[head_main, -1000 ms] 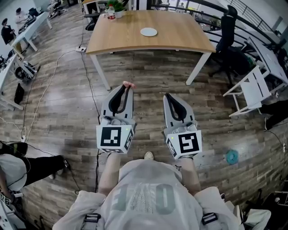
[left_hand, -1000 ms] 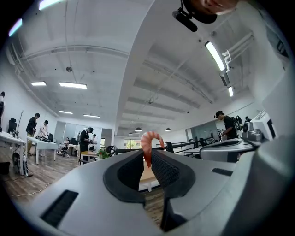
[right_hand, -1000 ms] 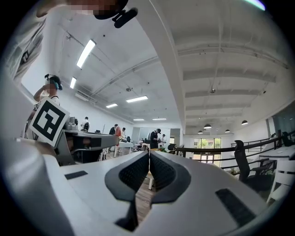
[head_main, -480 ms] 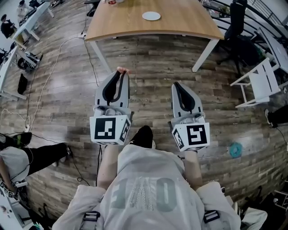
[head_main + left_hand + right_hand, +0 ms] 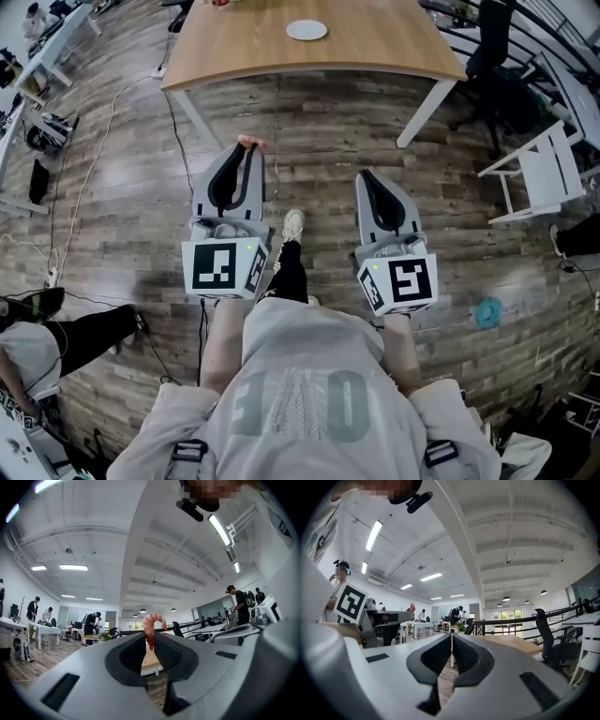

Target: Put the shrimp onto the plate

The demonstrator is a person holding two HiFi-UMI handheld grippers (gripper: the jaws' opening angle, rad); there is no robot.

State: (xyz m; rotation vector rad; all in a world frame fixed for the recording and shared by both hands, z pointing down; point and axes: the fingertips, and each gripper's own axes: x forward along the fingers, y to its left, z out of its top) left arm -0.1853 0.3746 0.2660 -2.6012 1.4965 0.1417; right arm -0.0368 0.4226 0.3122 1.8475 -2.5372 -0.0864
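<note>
**Operator:** How far along am I?

**Spotter:** About halfway, by my reading. You have the shrimp (image 5: 151,623) clenched at the tips of your left gripper's (image 5: 246,150) fingers (image 5: 166,654), with its curled body standing up above them. It hangs over the wooden floor (image 5: 309,131), short of the worktop's (image 5: 375,52) near edge. The pickup looks done. The carry and the set-down are left.

**Operator:** Where is the plate?

**Spotter:** The white plate (image 5: 307,30) lies bare on the worktop, well in from the near edge and roughly midway between the left and right edges. Nothing else shows beside it.

**Operator:** And my other hand?

**Spotter:** Your right gripper (image 5: 364,175) has its fingers (image 5: 433,656) pressed together on nothing.

**Operator:** Is there room to move?

**Spotter:** The floor between you and the near edge looks open. A black chair (image 5: 483,47) stands off the right edge, and the worktop's legs sit under its near corners. I'd come in at the middle of the near edge. Expect a long reach inward, since the plate lies far from that edge.
</note>
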